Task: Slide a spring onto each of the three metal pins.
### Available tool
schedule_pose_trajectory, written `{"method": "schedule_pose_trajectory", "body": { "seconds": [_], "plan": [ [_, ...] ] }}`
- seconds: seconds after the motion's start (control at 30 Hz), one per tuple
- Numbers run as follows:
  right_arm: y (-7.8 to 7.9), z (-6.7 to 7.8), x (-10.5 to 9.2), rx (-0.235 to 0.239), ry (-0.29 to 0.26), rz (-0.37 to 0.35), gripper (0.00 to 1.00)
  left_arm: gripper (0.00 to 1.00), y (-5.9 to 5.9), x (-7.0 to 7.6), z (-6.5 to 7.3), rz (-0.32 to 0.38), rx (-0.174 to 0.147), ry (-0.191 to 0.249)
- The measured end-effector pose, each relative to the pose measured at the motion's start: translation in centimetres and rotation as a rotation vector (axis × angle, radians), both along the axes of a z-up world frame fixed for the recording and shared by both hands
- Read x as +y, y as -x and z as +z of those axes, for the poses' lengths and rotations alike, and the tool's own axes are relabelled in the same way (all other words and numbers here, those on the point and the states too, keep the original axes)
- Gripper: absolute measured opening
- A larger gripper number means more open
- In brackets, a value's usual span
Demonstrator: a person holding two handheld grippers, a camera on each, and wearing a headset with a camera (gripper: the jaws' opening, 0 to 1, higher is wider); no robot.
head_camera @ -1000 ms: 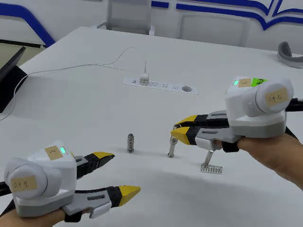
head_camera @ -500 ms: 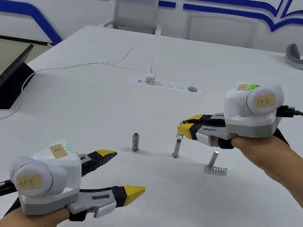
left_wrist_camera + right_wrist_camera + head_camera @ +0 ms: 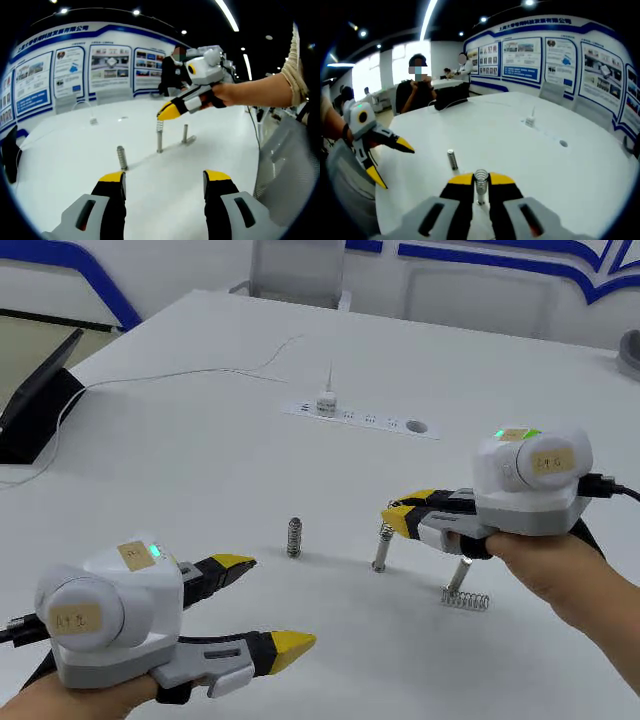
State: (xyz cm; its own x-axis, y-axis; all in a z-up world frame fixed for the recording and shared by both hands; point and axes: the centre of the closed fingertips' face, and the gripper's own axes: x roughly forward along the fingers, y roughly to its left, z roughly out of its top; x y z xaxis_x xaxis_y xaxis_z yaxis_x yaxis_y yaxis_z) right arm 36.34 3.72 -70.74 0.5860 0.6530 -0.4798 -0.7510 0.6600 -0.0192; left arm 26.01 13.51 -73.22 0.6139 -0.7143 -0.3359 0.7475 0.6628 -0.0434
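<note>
Head view: on the white surface (image 3: 200,460), the left pin (image 3: 294,537) stands wearing a fitted spring (image 3: 294,532). The middle pin (image 3: 381,552) stands near it. The right pin (image 3: 458,575) is bare, with a loose spring (image 3: 466,599) at its foot.
Left gripper view: the left claw (image 3: 165,177) is spread and empty.
Right gripper view: the right claw (image 3: 481,179) pinches a spring (image 3: 480,176) over the middle pin.

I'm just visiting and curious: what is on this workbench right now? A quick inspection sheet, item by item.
Surface: white table.
Job's things: left pin carries its spring; held spring sits atop middle pin; right pin bare, loose spring lying beside it.
Clutter: nothing seen.
Grippers: left gripper open, empty; right gripper shut on held spring.
Cables: white cable crossing table; power strip with plug.
Surroundings: chair, dark screen, blue-striped wall.
</note>
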Motion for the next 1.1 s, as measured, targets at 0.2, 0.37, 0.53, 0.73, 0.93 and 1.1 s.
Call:
{"method": "schedule_pose_trajectory", "body": {
  "seconds": [0.2, 0.37, 0.53, 0.73, 0.93, 1.1],
  "plan": [
    [-0.14, -0.17, 0.15, 0.002, -0.018, -0.007, 0.12, 0.63, 0.0, -0.02, -0.12, -0.002, 0.004, -0.004],
    [-0.24, -0.16, 0.17, 0.003, -0.028, -0.013, 0.12, 0.62, 0.01, -0.02, -0.14, -0.004, 0.005, -0.006],
    [-0.22, -0.16, 0.09, 0.005, -0.032, -0.014, 0.12, 0.61, 0.04, 0.02, -0.29, -0.004, 0.008, -0.011],
    [-0.22, -0.17, -0.08, 0.009, -0.04, -0.021, 0.12, 0.61, 0.06, -0.02, -0.28, -0.006, 0.008, -0.013],
    [-0.19, -0.29, -0.11, 0.01, -0.038, -0.022, 0.12, 0.6, 0.07, -0.05, -0.34, -0.009, 0.009, -0.016],
    [-0.26, -0.43, -0.07, 0.013, -0.04, -0.024, 0.12, 0.6, 0.03, -0.07, -0.31, -0.008, 0.009, -0.015]
  ]
}}
